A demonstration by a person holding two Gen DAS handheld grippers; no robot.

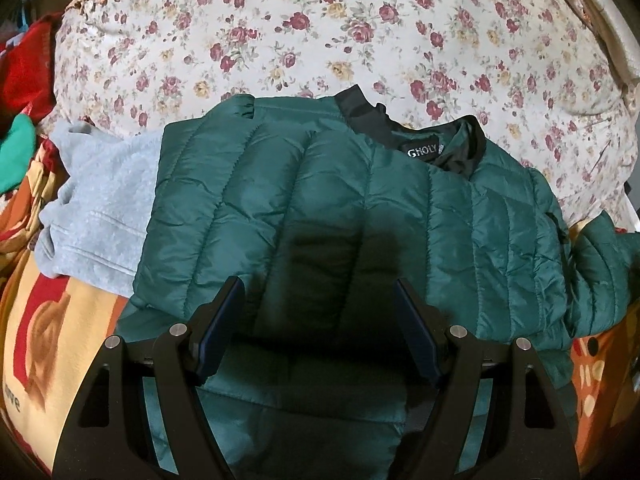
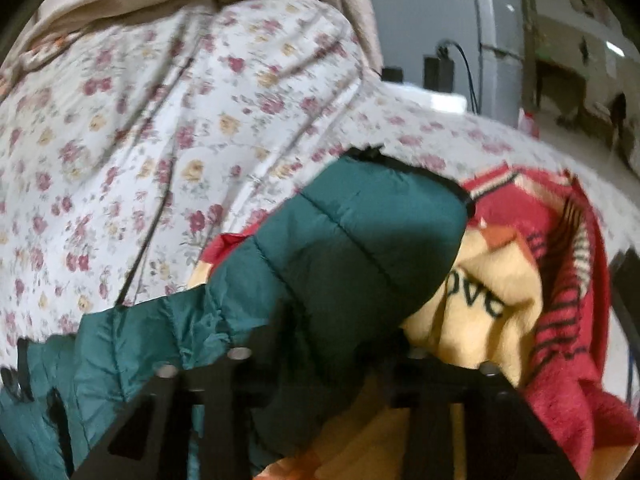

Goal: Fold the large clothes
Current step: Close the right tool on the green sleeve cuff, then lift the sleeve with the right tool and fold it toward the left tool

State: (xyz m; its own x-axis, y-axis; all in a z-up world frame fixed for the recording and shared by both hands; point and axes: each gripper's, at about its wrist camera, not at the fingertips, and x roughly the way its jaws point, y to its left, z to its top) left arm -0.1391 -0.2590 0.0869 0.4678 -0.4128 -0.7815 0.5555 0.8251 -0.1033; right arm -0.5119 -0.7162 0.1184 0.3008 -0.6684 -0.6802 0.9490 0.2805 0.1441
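Note:
A dark green quilted jacket [image 1: 320, 200] lies spread on the bed, black collar [image 1: 400, 128] and label at the far side. My left gripper [image 1: 320, 284] hovers over its lower middle, jaws wide apart and holding nothing, casting a shadow on the fabric. In the right wrist view one green sleeve [image 2: 360, 240] with a black cuff [image 2: 420, 176] rises out from between the jaws of my right gripper [image 2: 320, 344]. The fabric hides the fingertips, and the sleeve looks pinched and lifted off the bedding.
A floral sheet [image 1: 320, 40] covers the bed behind the jacket. A grey fleece garment [image 1: 100, 208] lies at the jacket's left. An orange, yellow and red blanket [image 2: 480, 300] sits under the sleeve. Red clothing [image 1: 24, 72] is piled far left. A white wall and cables [image 2: 440, 40] stand beyond the bed.

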